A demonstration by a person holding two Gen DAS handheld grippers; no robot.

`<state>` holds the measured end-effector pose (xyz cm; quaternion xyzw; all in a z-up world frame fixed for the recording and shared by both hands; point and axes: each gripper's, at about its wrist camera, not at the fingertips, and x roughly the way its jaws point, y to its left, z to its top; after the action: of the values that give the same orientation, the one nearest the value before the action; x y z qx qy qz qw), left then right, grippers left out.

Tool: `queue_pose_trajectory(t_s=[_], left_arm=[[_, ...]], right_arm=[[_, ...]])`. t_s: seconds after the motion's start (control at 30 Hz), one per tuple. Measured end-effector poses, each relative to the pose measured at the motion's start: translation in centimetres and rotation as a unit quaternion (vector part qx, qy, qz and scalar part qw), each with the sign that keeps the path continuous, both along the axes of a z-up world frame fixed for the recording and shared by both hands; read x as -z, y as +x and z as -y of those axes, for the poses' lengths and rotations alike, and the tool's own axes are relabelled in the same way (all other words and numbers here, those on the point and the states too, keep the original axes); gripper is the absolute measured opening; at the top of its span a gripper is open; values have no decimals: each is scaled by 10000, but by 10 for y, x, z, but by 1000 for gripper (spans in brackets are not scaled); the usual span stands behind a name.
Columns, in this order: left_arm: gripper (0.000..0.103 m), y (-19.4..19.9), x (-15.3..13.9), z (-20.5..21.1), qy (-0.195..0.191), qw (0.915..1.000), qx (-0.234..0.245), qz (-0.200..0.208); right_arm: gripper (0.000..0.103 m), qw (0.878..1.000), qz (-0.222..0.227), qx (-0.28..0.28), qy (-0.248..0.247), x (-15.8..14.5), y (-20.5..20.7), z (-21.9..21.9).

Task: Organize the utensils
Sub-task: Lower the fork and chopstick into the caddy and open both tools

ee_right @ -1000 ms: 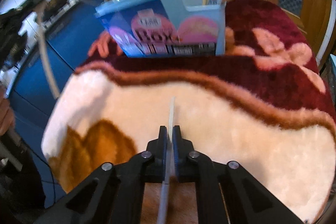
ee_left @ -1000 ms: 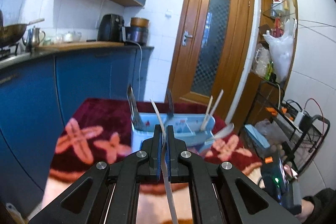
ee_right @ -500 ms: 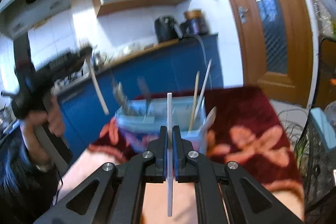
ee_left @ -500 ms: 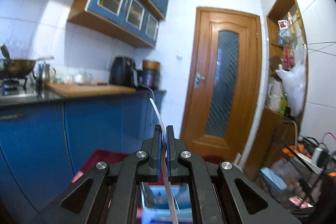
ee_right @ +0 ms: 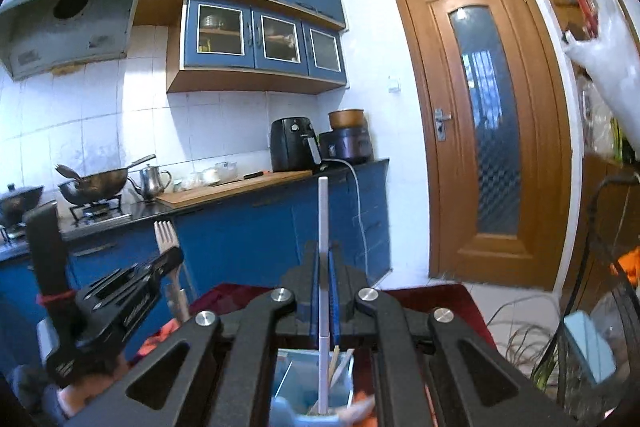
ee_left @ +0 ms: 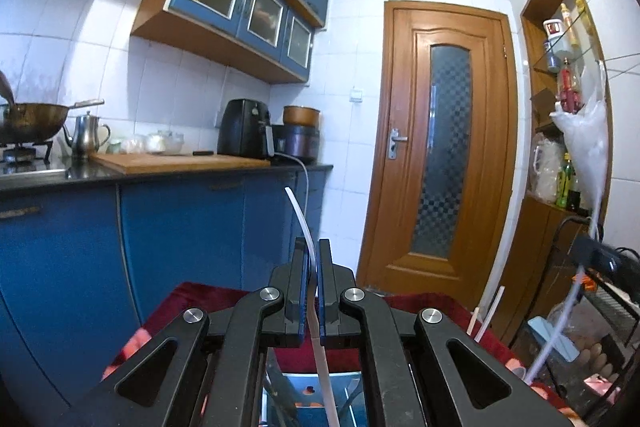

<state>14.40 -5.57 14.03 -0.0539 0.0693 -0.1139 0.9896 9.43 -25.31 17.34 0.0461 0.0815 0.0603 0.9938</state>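
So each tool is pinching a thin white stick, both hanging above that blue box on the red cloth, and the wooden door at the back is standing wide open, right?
Not quite: the wooden door is shut, as the left wrist view shows. The rest holds: the left tool and the right tool each pinch a thin white stick above the blue box on the red cloth.

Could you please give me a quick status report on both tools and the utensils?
Left tool shut on white utensil. Right tool shut on white chopstick, lower end over blue holder. Chopsticks already stand in that compartment; otherwise nothing blocking.
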Motion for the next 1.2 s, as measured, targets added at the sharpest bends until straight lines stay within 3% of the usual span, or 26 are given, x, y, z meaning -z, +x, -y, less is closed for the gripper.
queue_pose_trajectory(t_s=[0.17, 0.33, 0.43, 0.5, 0.53, 0.77, 1.2], left_arm=[[3, 5, 12, 6, 136, 9999, 39, -97], [4, 10, 24, 6, 124, 9991, 45, -396], [15, 12, 27, 3, 69, 9979, 172, -613], [31, 11, 28, 1, 43, 9974, 169, -694], [32, 9, 27, 0, 27, 9976, 140, -684], [32, -12, 11, 0, 16, 9979, 265, -599], [32, -87, -19, -15, 98, 9980, 378, -497]], right_arm=[[6, 9997, -217, -12, -88, 20, 24, -9], [6, 9963, -824, -167, -150, 46, 36, -14], [7, 9941, -1027, -336, 14, 52, 36, -13], [15, 9942, -1010, -357, 72, 55, 29, -12], [20, 9946, -964, -381, 107, 53, 25, -11], [22, 9970, -611, -440, 155, 29, -12, -11], [31, 9980, -287, -547, 95, -8, -96, -24]])
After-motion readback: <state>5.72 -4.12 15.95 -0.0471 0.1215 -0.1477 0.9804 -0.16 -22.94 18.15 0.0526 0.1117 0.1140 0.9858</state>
